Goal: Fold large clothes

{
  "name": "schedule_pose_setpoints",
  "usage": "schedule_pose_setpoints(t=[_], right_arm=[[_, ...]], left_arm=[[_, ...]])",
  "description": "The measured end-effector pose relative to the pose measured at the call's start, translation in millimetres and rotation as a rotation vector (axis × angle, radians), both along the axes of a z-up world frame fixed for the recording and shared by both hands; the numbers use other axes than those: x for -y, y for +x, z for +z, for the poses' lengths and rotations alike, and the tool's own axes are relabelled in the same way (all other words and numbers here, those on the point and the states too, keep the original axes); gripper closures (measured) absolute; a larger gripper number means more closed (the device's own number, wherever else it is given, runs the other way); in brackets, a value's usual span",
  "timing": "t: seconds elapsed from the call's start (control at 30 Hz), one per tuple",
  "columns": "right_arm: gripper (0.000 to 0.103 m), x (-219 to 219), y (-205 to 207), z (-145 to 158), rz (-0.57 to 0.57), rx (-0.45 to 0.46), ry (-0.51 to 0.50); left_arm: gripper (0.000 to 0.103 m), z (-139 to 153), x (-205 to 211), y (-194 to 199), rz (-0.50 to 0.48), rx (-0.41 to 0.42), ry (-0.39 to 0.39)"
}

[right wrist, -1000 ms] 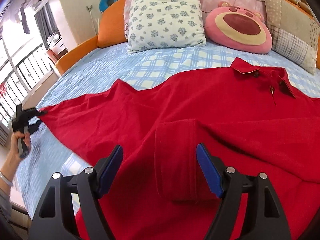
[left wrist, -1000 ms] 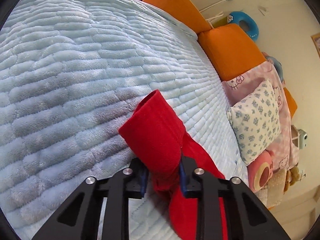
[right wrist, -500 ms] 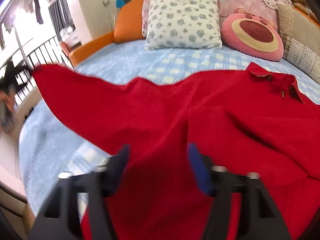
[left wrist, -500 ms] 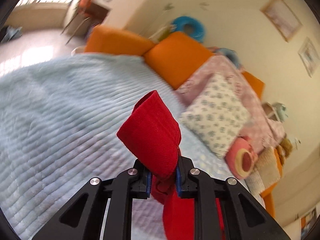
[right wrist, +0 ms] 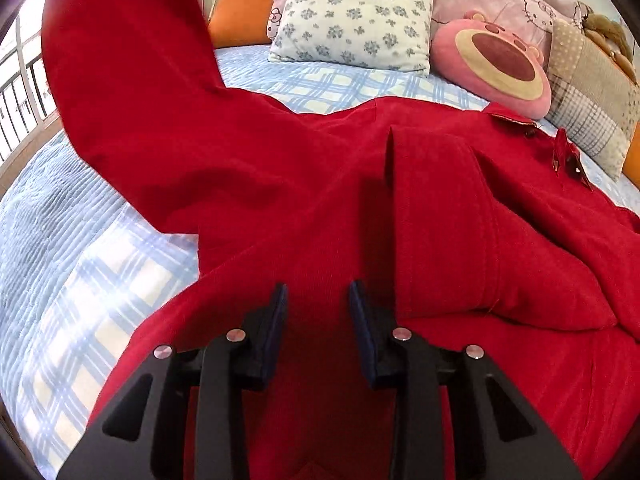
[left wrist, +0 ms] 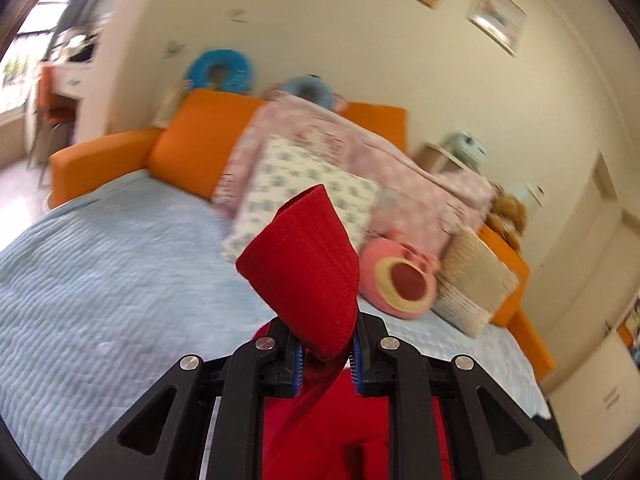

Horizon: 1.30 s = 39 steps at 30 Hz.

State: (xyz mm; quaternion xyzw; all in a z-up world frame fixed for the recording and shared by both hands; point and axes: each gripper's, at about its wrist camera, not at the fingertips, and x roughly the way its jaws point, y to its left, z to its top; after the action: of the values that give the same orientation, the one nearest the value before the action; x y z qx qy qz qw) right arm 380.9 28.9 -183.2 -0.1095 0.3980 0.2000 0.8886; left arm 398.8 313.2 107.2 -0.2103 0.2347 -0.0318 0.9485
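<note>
A large red long-sleeved shirt [right wrist: 440,208] lies spread on the bed, collar [right wrist: 560,148] toward the pillows. One sleeve lies folded across the body. My left gripper [left wrist: 325,354] is shut on the other sleeve's cuff [left wrist: 308,272] and holds it high; that raised sleeve [right wrist: 128,64] rises at the left of the right wrist view. My right gripper [right wrist: 318,316] rests low over the shirt's body. Its jaws stand a narrow gap apart with red cloth between them; a grip cannot be told.
The bed [left wrist: 100,280] has a light blue quilted cover with a plaid sheet [right wrist: 120,280]. A floral pillow [right wrist: 352,12], a pink bear cushion [right wrist: 500,60] and a checked cushion [right wrist: 592,120] line the orange headboard [left wrist: 200,140]. A window railing [right wrist: 24,92] is at left.
My left gripper has lifted the sleeve cuff up and swung it toward the pillows. My right gripper's jaws have narrowed from wide open to a small gap over the shirt.
</note>
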Motion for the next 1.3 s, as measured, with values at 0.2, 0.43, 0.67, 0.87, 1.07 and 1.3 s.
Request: schedule_pose_setpoints(t=[0.2,0.43,0.67,0.87,1.07,1.3], right_arm=[[0.07,1.2,-0.4,0.3,0.002,0.002,0.001],[0.069,2.4,3.1,0.1,0.015,-0.011,0.02],[0.069,0.3,2.8,-0.7,0.025,0.0,0.01],[0.068,10.1,6.6,-0.2,0.03,-0.029,0.068],[0.068,13.1,7.3,-1.2,0.034,-0.036,0.088],[0.068,18.3,9.0,-0.3,0.037,-0.055,0.137]], left_arm=[[0.081,10.2,128.8,29.4,-0.15,0.005,0.088],[0.081,-21.3,294.5,67.3,-0.285,-0.03,0.113],[0.081,-71.2,437.5,84.6,-0.349,-0.068,0.179],[0.081,-125.7,505.3,92.3,-0.36,-0.128,0.289],[0.081,-178.6,556.8,88.0,-0.405,-0.171,0.375],[0.081,-257.5,608.5,86.4,-0.477,-0.287,0.534]])
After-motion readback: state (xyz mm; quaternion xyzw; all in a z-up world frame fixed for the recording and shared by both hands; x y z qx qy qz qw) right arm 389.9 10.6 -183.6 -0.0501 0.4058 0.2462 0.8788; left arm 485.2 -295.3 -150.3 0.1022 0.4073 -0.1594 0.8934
